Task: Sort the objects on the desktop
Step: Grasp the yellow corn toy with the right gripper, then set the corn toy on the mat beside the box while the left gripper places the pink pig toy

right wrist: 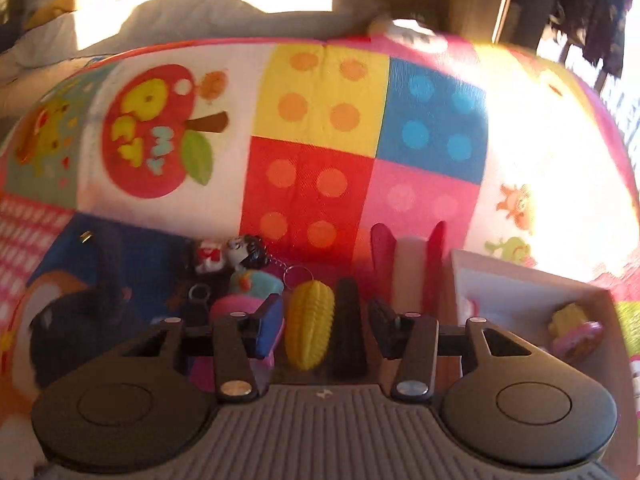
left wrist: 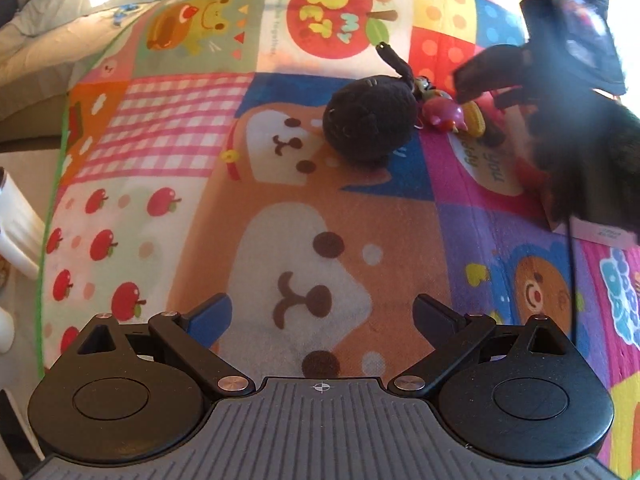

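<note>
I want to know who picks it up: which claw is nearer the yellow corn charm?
Right. The right claw straddles the yellow corn charm, which lies between its fingers. The left claw hangs well short of it, over the dog print.

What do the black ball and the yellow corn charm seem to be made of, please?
Black ball: probably knitted or crocheted yarn, matte, with a visible looped, fuzzy texture. Corn charm: likely moulded plastic or rubber, smooth with a slight sheen, with ridged kernel rows.

Tabletop covered by a patchwork cartoon cloth point(left wrist: 192, 128); white pillow point(right wrist: 192, 12) behind it in sunlight; dark garments point(right wrist: 592, 4) hanging at far right.
</note>
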Demonstrator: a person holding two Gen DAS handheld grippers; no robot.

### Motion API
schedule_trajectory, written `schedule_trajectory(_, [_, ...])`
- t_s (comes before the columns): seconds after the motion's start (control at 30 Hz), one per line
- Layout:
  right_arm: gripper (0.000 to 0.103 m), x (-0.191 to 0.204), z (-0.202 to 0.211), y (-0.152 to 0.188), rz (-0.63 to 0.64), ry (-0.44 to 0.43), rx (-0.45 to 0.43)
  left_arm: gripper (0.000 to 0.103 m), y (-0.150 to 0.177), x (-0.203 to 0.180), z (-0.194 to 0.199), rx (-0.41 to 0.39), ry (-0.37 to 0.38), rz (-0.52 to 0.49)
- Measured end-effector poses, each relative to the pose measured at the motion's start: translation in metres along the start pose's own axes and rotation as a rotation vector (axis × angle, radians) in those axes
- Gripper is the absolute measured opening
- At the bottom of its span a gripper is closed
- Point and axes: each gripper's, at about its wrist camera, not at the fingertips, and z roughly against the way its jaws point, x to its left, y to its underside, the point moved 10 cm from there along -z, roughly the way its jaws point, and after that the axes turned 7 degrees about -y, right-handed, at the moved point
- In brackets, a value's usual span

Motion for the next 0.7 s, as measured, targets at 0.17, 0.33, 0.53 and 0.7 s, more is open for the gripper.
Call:
schedule_trajectory(0.17, [0.029,-0.004,-0.023,0.004,-0.054,-0.031,0.045,0.100,-0.004,-0.001,-0.006,-0.012,0.017,0.004])
schedule_trajectory(0.33, [0.029,0.019,0.015,0.044,0.010,-0.159,0.105,0.100,-0.019,-0.014,-0.011,-0.041,0.031,-0.010])
schedule_trajectory(0.53, [0.029,0.008,0.098,0.117,0.067,-0.202,0.121,0.100,-0.043,-0.058,-0.026,-0.080,0.091,-0.073])
schedule_trajectory(0.7, [0.040,-0.032,0.139,0.162,0.029,-0.120,0.132,0.100,-0.077,-0.120,-0.044,-0.175,0.169,-0.155])
